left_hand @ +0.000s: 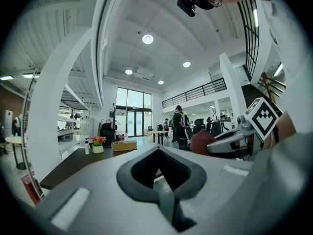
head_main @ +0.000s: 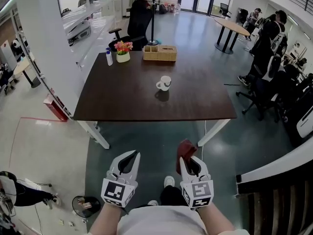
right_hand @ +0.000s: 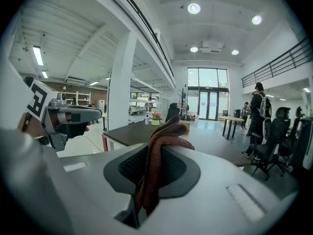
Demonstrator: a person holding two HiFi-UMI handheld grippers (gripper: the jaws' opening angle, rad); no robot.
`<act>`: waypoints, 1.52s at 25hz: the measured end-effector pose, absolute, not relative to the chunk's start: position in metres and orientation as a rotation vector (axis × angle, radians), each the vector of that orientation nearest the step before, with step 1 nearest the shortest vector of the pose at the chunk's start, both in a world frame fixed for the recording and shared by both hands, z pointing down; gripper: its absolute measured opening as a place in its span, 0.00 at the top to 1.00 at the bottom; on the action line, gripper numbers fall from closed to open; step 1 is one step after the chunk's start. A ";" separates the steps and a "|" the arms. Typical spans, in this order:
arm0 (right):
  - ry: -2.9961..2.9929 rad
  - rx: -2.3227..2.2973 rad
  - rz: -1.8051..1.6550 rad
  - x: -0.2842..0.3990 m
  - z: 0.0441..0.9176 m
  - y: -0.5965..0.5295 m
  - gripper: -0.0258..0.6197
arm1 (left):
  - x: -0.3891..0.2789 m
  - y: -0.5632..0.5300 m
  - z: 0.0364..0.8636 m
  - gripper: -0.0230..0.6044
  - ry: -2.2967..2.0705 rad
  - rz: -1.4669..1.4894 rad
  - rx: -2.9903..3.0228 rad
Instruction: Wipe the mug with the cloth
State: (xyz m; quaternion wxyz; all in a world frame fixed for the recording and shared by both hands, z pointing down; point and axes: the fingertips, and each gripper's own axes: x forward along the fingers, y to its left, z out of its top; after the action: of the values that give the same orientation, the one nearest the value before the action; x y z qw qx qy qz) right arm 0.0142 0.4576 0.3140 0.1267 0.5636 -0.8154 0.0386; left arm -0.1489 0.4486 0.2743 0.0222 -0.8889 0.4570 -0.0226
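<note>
A white mug (head_main: 165,83) stands alone near the middle of the dark brown table (head_main: 122,99), far ahead of both grippers. My right gripper (head_main: 188,161) is shut on a reddish-brown cloth (head_main: 186,150), held over the floor in front of the table's near edge. In the right gripper view the cloth (right_hand: 155,160) hangs bunched between the jaws of that gripper (right_hand: 164,131). My left gripper (head_main: 132,158) is beside it, also short of the table, with its jaws together and nothing in them; its own view shows the jaw tips of the left gripper (left_hand: 159,150) meeting.
At the table's far edge stand a flower pot (head_main: 123,52), a spray bottle (head_main: 109,57) and a wicker box (head_main: 159,53). A black office chair (head_main: 139,21) is behind the table. A white pillar (head_main: 46,43) rises at left, a stair railing (head_main: 274,173) at right. People sit around a round table (head_main: 231,27).
</note>
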 end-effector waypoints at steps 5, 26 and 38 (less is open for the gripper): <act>-2.374 1.627 0.146 0.023 0.330 0.415 0.84 | -0.146 0.410 0.292 0.96 1.449 -0.117 -2.762; -2.440 1.443 0.281 0.102 0.350 0.106 0.84 | -0.058 0.126 0.312 0.96 1.556 -0.221 -2.790; -2.440 1.297 0.376 0.082 0.391 0.026 0.84 | -0.059 0.031 0.371 0.96 1.562 -0.328 -2.845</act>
State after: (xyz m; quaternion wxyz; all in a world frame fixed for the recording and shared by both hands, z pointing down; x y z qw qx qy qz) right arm 0.0820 0.0256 0.3907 0.1753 0.4578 -0.8614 0.1327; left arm -0.0593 0.0310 0.3713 -0.0605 -0.8706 0.4779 -0.1004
